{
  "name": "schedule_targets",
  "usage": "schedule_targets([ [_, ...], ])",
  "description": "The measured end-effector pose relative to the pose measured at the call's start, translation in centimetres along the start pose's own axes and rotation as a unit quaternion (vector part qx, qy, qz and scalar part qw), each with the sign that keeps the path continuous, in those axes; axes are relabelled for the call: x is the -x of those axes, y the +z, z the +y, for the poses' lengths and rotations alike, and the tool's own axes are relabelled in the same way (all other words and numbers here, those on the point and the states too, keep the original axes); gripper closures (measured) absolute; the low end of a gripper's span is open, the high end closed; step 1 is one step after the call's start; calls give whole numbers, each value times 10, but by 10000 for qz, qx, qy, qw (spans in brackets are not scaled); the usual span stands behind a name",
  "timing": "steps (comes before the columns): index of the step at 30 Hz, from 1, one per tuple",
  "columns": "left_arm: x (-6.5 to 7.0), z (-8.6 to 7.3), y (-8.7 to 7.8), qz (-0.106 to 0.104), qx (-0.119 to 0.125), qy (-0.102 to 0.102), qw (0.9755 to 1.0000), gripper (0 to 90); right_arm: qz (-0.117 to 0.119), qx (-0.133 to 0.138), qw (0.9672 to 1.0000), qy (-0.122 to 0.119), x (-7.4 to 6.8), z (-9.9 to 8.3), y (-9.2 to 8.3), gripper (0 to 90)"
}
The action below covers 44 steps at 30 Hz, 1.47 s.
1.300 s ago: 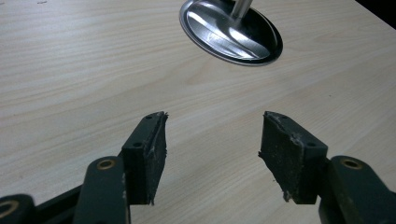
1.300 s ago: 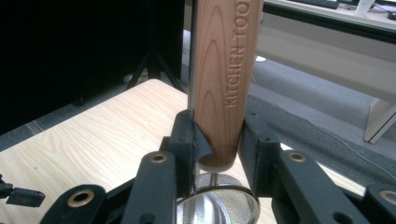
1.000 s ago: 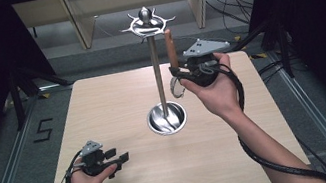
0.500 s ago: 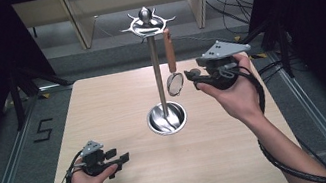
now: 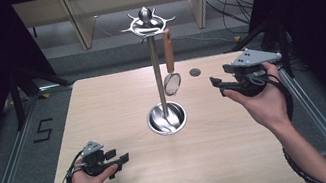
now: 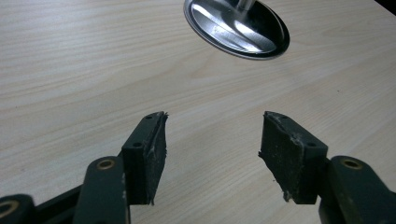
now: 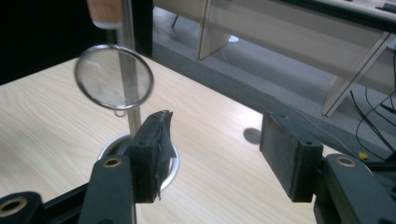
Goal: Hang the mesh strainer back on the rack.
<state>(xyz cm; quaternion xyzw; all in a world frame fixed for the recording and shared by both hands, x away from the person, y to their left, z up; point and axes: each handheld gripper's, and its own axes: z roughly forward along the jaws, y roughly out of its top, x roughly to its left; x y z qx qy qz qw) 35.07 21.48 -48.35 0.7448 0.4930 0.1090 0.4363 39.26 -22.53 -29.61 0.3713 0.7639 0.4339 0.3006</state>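
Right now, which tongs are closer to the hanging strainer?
The right tongs: they are raised beside the strainer on the stand, open and empty. The left tongs sit low near the table's near edge, also open.

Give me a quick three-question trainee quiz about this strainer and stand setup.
1. True or false: the small strainer hangs from a hook of the metal stand.
2. What is between the right hand-held gripper's jaws? A) the strainer handle B) nothing C) the stand's pole
3. Where does the left hand-held gripper sit relative to the stand's base?

Key: 1. True. 2. B; the jaws have just been opening and stand clear of the strainer. 3. Nearer the person, to the base's left, low over the table.
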Motion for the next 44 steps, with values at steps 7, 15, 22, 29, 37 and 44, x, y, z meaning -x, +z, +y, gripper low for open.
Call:
schedule_targets([
  [7,0,-1,1,15,-59,-14,10000,399,-170,-25,9999,20,10,-21,-9,432],
  [15,-1,-1,1,59,-134,17,9999,399,-194,-304,9992,158,19,-46,-16,429],
  [22,0,-1,1,35,-85,-31,10000,398,-201,-602,9970,440,28,-89,-16,425],
  [29,-1,-2,2,44,-159,21,9999,398,-260,-972,9901,976,38,-142,-16,428],
  [37,1,-2,3,53,-109,0,9999,398,-341,-1210,9835,1303,50,-174,-14,432],
  [44,1,-1,3,43,-129,10,9999,398,-429,-1182,9828,1355,56,-189,-12,433],
])
